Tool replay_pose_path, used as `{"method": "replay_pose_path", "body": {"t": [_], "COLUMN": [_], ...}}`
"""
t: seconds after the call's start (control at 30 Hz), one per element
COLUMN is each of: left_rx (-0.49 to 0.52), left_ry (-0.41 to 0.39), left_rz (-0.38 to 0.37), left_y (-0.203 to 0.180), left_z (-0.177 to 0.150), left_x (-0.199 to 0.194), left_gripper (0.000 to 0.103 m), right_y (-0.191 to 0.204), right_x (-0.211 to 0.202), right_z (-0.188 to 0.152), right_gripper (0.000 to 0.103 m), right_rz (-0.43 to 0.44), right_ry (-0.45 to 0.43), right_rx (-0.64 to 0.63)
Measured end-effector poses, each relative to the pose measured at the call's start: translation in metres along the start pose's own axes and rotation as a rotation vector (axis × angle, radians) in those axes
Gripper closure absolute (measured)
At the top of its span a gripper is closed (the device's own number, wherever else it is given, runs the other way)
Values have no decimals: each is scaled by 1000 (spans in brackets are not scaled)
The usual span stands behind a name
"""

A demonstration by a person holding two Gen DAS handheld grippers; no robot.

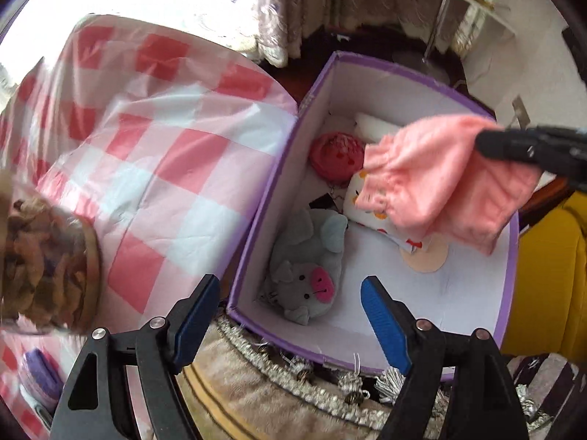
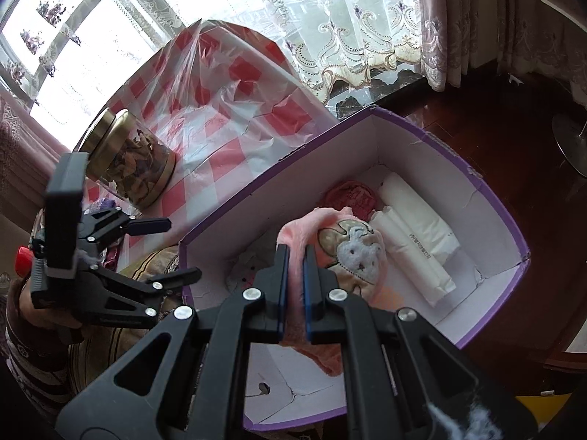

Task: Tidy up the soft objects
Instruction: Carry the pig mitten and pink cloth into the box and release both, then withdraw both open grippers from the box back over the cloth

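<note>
A pink fleece garment (image 2: 332,253) is pinched between the closed blue pads of the right gripper (image 2: 294,256); it is held above the open purple-edged box (image 2: 234,200), its rabbit patch turned up toward that gripper's camera; in the left wrist view the same cloth (image 1: 440,187) is seen hanging from the black tip of the right gripper (image 1: 488,145), over the far right part of the box (image 1: 253,220). The left gripper (image 1: 290,299) is spread wide with nothing between its pads; one pad is seen over the checked plastic cover (image 1: 146,128), the other over the box floor. Just ahead of the left gripper, inside the box, a grey pig plush (image 1: 308,278) is lying; beyond it a red round item (image 1: 335,154) and white rolled pads (image 2: 414,242) are seen against the far wall. To the left of the left gripper a glass jar with a gold lid (image 2: 124,157) is lying on the cover.
</note>
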State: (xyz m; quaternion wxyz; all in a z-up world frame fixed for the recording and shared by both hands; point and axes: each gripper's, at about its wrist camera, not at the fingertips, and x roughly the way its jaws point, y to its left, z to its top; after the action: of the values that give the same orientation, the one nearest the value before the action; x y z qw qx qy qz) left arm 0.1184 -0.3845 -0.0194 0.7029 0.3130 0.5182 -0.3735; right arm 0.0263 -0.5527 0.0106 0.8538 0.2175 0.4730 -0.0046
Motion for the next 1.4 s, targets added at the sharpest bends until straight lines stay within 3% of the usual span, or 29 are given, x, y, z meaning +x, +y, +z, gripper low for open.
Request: {"method": "replay_pose_path", "body": {"t": [0.27,0.5,0.67,0.77,0.87,0.9,0.93,1.13,1.4], "left_rx": [-383,-565,-616,-619,-617,-615,-615,-641,-627], "left_ry": [-256,-352,-379,-384,-395,-397,-399,-394,-393], "left_rz": [-91,-121,-144,-154,-163,-164,-164,-168,-178], "left_y": [63,97,109,109,108,108,108,112,102], "left_z": [-59,-113,-123,-125,-126,-126,-127,-132,-134], "left_x": [-67,-85,-83,-81,-83,-84,-85,-83,-84], "left_gripper": [23,23,23,23,23,23,23,23,23], "right_y": [40,61,60,54,41,40,40,43,69], "right_x": [26,40,53,81,96,96,94,80,101], "right_z": [-7,-22,-27,-39,-49,-51,-51,-45,-55], "right_gripper": [93,93,93,89,57,41,35,30,30], "right_rz": [66,207,181,22,-49,-55,-69,-139,-2], "right_ry": [87,192,258,367,424,419,407,342,460], "right_rx": [-69,-72,-96,-135,-114,-114,-126,-164,-204]}}
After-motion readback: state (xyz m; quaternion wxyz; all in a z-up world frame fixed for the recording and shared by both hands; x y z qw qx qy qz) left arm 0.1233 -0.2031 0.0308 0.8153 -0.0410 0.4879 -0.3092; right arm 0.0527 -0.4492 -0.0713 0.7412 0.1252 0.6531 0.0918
